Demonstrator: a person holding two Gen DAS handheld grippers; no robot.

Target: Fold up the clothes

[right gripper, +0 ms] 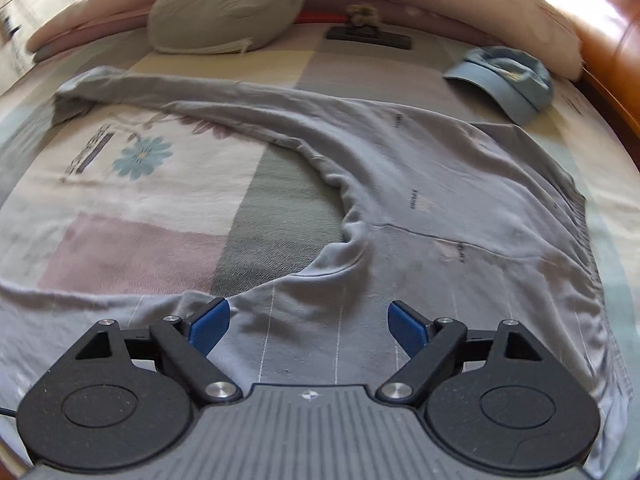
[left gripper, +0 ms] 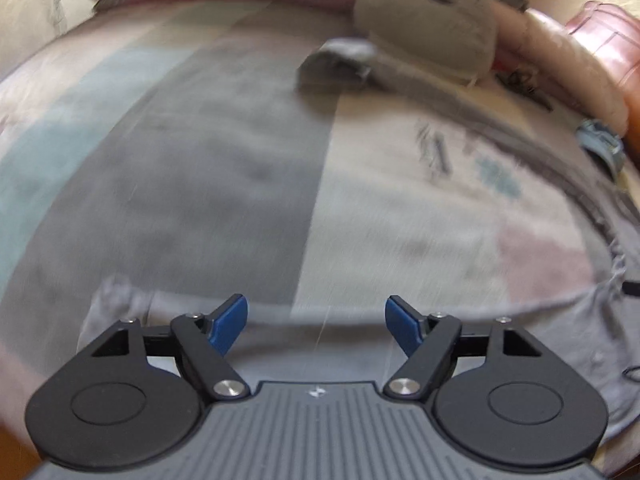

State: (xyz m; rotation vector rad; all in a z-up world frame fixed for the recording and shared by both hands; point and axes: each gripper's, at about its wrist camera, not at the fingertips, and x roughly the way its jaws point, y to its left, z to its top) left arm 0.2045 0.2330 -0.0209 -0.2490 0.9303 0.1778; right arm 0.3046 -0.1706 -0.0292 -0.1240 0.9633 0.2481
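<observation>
A grey-blue long-sleeved sweater (right gripper: 440, 208) lies spread on the patchwork bed cover (right gripper: 140, 248). One sleeve (right gripper: 192, 88) stretches far left toward the pillow. My right gripper (right gripper: 309, 326) is open and empty, just above the sweater's near part. In the blurred left wrist view, the sweater (left gripper: 540, 344) lies at the right and under the gripper, and its far sleeve (left gripper: 400, 76) runs toward the pillow. My left gripper (left gripper: 316, 326) is open and empty, over the sweater's near edge.
A grey pillow (right gripper: 228, 4) and pink bolsters (right gripper: 500, 4) lie at the head of the bed. A blue cap (right gripper: 504, 80) sits at the far right, also in the left wrist view (left gripper: 600, 140). A dark flat object (right gripper: 368, 38) lies near the bolsters. An orange-brown bed frame (right gripper: 612, 40) borders the right.
</observation>
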